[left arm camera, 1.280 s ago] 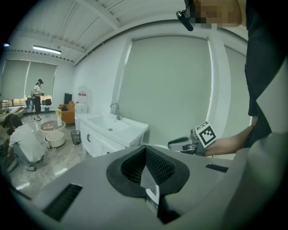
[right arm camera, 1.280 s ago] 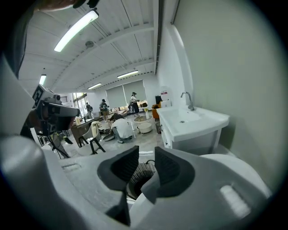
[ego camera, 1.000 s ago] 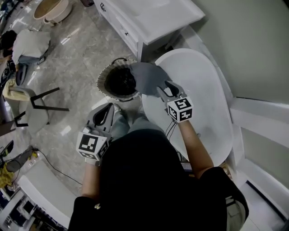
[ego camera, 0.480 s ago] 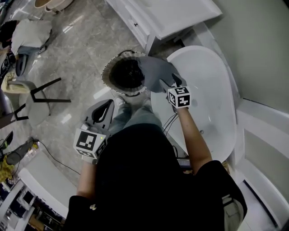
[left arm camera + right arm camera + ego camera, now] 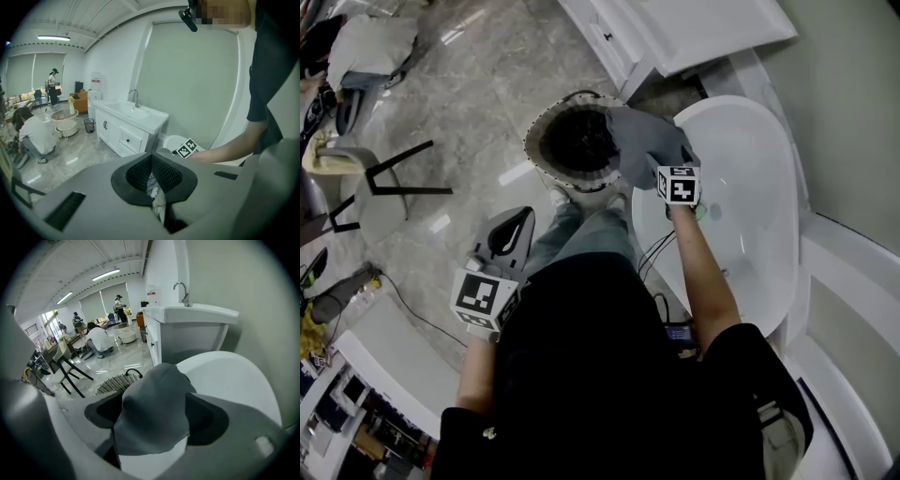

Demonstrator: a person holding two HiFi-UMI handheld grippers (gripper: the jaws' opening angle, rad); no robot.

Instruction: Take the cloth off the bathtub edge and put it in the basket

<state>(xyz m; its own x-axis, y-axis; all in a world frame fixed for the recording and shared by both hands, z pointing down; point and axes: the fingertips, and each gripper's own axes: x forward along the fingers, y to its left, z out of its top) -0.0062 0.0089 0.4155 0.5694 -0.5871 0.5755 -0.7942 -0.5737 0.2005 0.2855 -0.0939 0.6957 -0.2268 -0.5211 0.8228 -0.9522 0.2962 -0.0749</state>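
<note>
Opening right tongs (image 5: 154, 414), cloth (image 5: 642, 145) — nearer basket (image 5: 534, 155)

One grey cloth (image 5: 645, 148), one woven basket (image 5: 536, 155), one white bathtub (image 5: 755, 244). One vanity counter (image 5: 703, 28), bearing one tap (image 5: 180, 289).

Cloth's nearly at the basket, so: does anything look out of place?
Yes. The grey cloth lies between the opening jaws of the right gripper, mostly between the basket rim and the bathtub edge, not over the basket's mouth. Released here, it may catch the rim or drop outside.
</note>
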